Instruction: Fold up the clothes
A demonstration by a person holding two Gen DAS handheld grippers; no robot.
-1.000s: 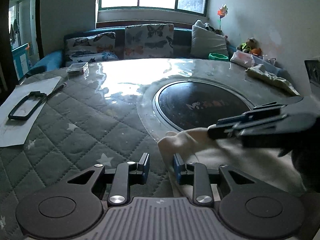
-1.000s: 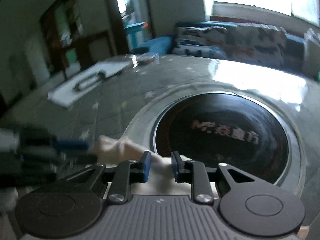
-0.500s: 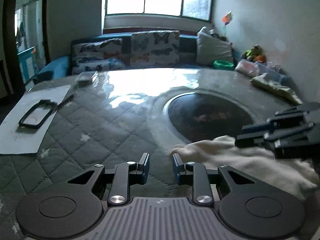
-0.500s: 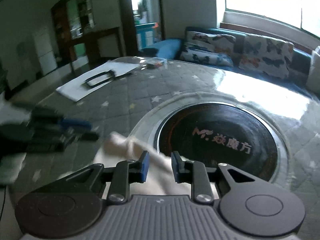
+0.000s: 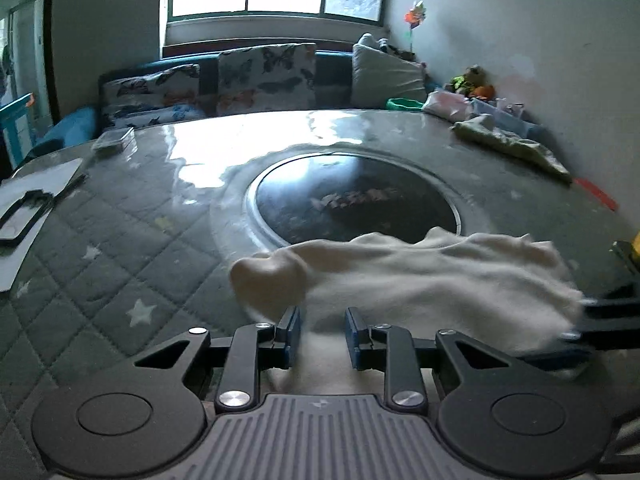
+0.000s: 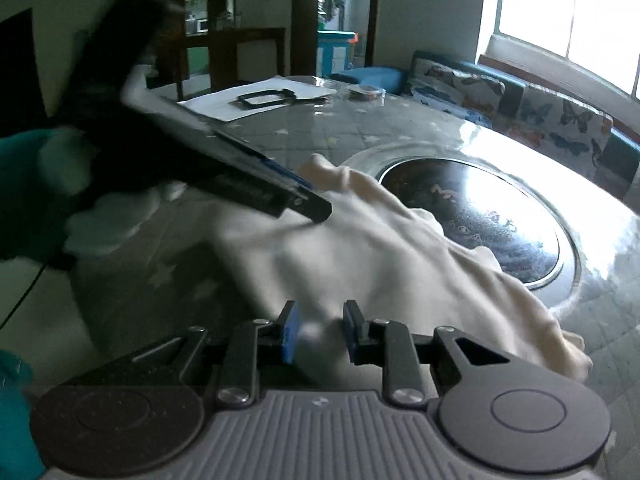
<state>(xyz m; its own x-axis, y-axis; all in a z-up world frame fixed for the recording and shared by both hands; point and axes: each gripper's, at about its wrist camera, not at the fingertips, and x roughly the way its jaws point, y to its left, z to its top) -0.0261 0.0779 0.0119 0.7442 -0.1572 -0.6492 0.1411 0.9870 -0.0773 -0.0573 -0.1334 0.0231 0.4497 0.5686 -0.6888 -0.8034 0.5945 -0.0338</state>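
Note:
A cream garment lies crumpled on the quilted grey table, partly over the black round inset. My left gripper hovers at the garment's near edge, jaws a little apart, with cloth between and under them. My right gripper is over the other end of the cream garment, jaws also a little apart with cloth between them. The right gripper's fingers show at the right edge of the left wrist view. The left gripper shows at upper left of the right wrist view, blurred.
White paper with a black frame lies at the table's left. A small clear box sits at the far left. A greenish cloth and toys lie far right by the wall. A sofa with butterfly cushions runs behind the table.
Both grippers have dropped back toward the near edge. The garment now lies spread lower and wider on the table. The right gripper has swung from mid-view to the far right of the left view.

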